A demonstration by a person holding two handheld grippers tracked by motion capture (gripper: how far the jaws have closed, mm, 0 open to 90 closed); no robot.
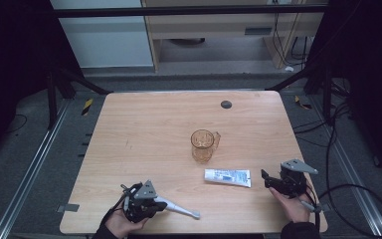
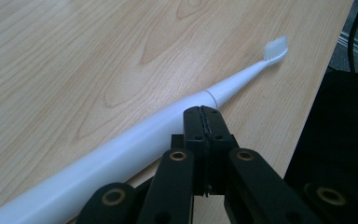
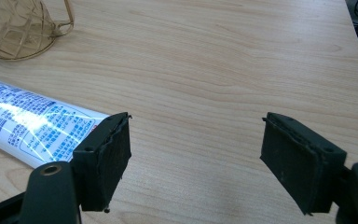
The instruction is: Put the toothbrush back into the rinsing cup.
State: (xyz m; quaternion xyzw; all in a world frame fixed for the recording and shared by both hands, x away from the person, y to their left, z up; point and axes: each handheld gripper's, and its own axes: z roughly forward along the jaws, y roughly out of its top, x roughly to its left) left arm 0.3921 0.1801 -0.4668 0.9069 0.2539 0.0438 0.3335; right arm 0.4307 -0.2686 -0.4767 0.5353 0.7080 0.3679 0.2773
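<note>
Wooden table spreads wide and bare beyond a glass mug at its middle. White toothpaste tube lies nearer the front edge, just beside the right gripper, whose jaws gape empty. Close to that edge lies the toothbrush, beside the left gripper, jaws pressed together on nothing.

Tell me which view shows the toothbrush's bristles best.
The left gripper view: the toothbrush runs diagonally across it, bristles up at the far end. The high view shows it small, beside the left gripper.
</note>
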